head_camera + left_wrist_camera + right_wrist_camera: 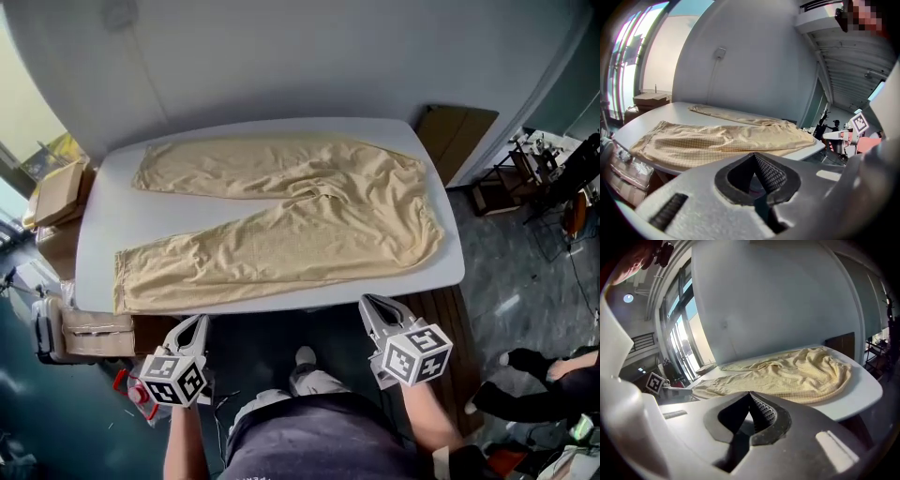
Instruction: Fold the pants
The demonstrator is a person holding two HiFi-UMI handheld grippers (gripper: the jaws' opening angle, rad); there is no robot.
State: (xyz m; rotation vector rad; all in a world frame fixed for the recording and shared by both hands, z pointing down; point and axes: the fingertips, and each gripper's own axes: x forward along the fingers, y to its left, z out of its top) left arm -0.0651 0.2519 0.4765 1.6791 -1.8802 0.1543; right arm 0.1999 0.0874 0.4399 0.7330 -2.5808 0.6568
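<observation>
**One pair of pants (291, 230) spread flat; two grippers clenched and empty**

A single pair of pale yellow pants, in a fine check weave, lies on the one white tabletop (103, 234) and covers most of it. The waist and seat are bunched into wrinkles at the right end. The two legs run out to the left and splay apart: one lies along the far edge, the other angles toward the near left corner, where its hem reaches close to the tabletop's rim. A wedge of bare white surface shows between the two legs.

Two hand-held grippers hang off the near edge, clear of the tabletop and not touching the cloth. The left gripper (197, 323) sits near the left part of that edge. Its own view shows its jaws pressed together with nothing between them. The right gripper (370, 302) sits near the right part of the edge, its jaws likewise clenched on nothing. Each carries one cube with square markers, so two cubes in all.

Two cardboard boxes show clearly on the left: one (58, 192) beside the far left corner, one (94, 333) low by the near left corner. One brown panel (459, 136) leans beyond the far right corner.
</observation>
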